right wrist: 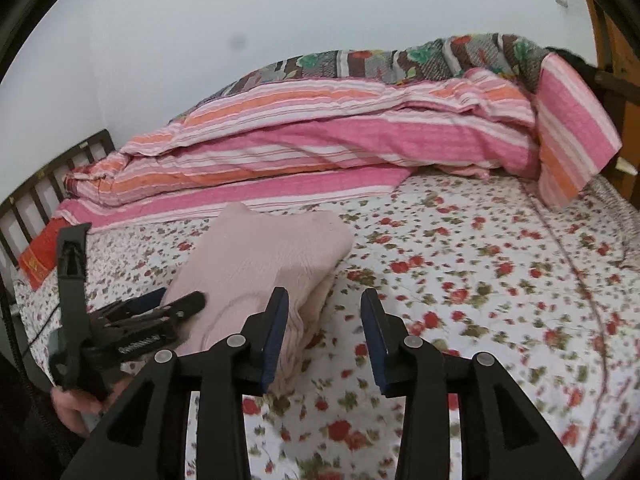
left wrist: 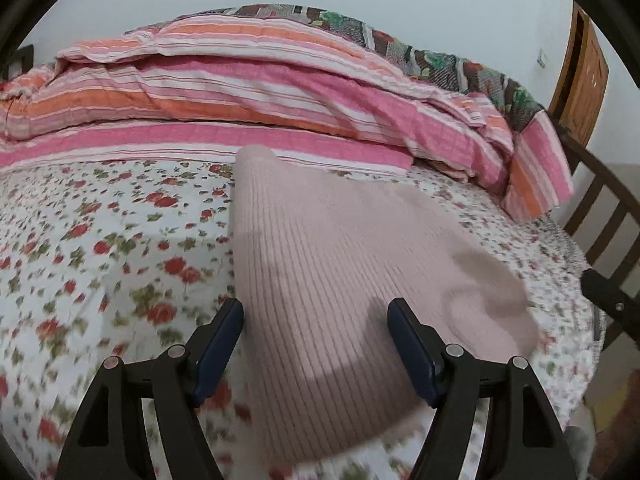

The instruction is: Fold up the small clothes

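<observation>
A: Two grippers in frame, both empty. Left gripper (left wrist: 316, 344) had its jaws spread wide above the pink ribbed knit garment (left wrist: 320, 252), nothing pinched; fabric showed between the fingers but the pads were clear of it.

B: And the right one?

A: Right gripper (right wrist: 324, 340) was parted too, jaws narrower than the left's, nothing between them but the floral bedsheet (right wrist: 460, 280). The garment sat just left of its left finger, not gripped.

B: Where was the garment?

A: Folded, lying on the bedsheet near the front edge of the bed, well short of the pink-and-orange striped quilt (left wrist: 240, 92) heaped along the back. In the right wrist view it looked doubled over, layers stacked at the near end.

B: Could the left gripper be seen from the right camera?

A: Yes, at lower left, over the garment's left side, with the person's hand (right wrist: 76, 404) under it. The edge of the right gripper showed at the right border of the left wrist view.

B: Anything else?

A: Dark patchwork blanket (right wrist: 400, 64) behind the quilt, red cloth (right wrist: 40, 256) at the far left corner, dark wooden slatted bedframe (right wrist: 48, 184), wooden door (left wrist: 588, 72). Both views were motion-blurred low down.
</observation>
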Demonstrator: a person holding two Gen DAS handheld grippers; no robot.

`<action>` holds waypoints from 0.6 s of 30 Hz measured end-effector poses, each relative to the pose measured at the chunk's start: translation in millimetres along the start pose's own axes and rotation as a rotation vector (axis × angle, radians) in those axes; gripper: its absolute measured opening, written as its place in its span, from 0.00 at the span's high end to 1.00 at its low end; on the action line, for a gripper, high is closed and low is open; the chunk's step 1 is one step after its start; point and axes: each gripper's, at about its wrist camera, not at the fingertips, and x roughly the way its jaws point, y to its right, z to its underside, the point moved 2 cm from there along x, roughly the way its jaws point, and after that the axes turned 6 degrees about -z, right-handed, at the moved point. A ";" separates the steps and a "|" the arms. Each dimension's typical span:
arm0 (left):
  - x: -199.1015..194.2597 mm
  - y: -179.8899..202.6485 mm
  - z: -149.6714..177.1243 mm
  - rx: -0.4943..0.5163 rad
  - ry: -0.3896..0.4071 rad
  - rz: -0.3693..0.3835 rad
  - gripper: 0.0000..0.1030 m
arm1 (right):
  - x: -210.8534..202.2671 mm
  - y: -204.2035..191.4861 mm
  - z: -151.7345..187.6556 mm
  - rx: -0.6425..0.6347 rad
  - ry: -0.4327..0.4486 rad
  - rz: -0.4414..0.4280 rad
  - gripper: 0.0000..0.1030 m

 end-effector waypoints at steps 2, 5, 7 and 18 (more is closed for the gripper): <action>-19.9 1.0 0.3 0.003 0.016 -0.010 0.30 | -10.7 -2.4 0.5 -0.008 0.009 0.024 0.58; -51.0 3.5 -3.2 0.009 0.049 -0.016 0.29 | -23.5 -8.9 2.2 -0.019 -0.005 0.039 0.58; -71.2 6.6 -6.4 0.012 0.070 -0.025 0.28 | -29.6 -15.1 2.6 -0.039 -0.017 0.046 0.58; -177.0 50.2 -13.9 0.085 0.218 -0.152 0.22 | -91.3 -31.6 0.2 -0.050 0.044 0.058 0.10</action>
